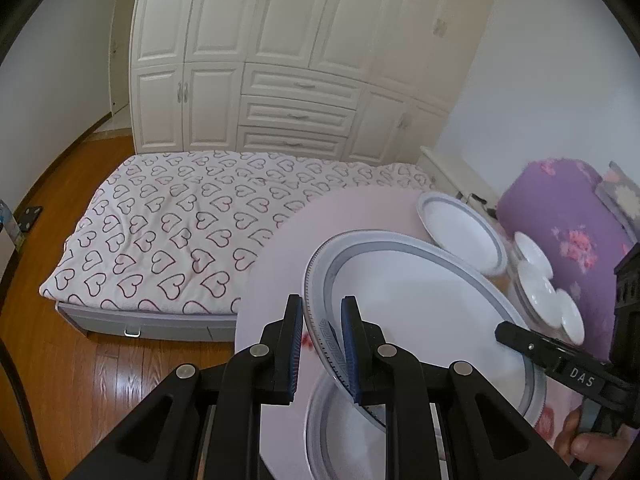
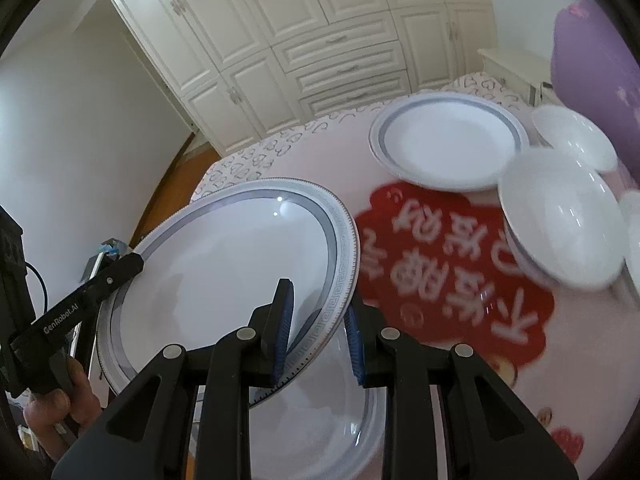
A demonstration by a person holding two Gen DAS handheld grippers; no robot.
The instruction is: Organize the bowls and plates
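**Operator:** Report grip state and the reason for the hold.

**Inspector:** The large plate is held at 2 opposite rim points. The left gripper has its blue pads straddling the patterned rim at lower centre of the left view, narrow gap, clamped on the rim. The right gripper does the same at lower centre of the right view; its left pad lies on the plate face and the other sits under the rim. The plate is tilted and raised directly above a second plate of similar pattern, which lies flat in the bottom centre of the frame. Judgement: 2 grips keep a wide, heavy disc from rotating, and the position suggests stacking like on like.

**Operator:** Other items of the task?

**Inspector:** A smaller banded plate sits at upper right of the right view. A white bowl is just beside it, at the right edge, and a further bowl lies behind. Whether they touch cannot be determined.

**Operator:** Surface and room?

**Inspector:** A round table with a pale pink cover carrying a red printed panel. Behind it: a bed with heart-print bedding, white wardrobes, wood floor, and a purple flowered bundle at right.
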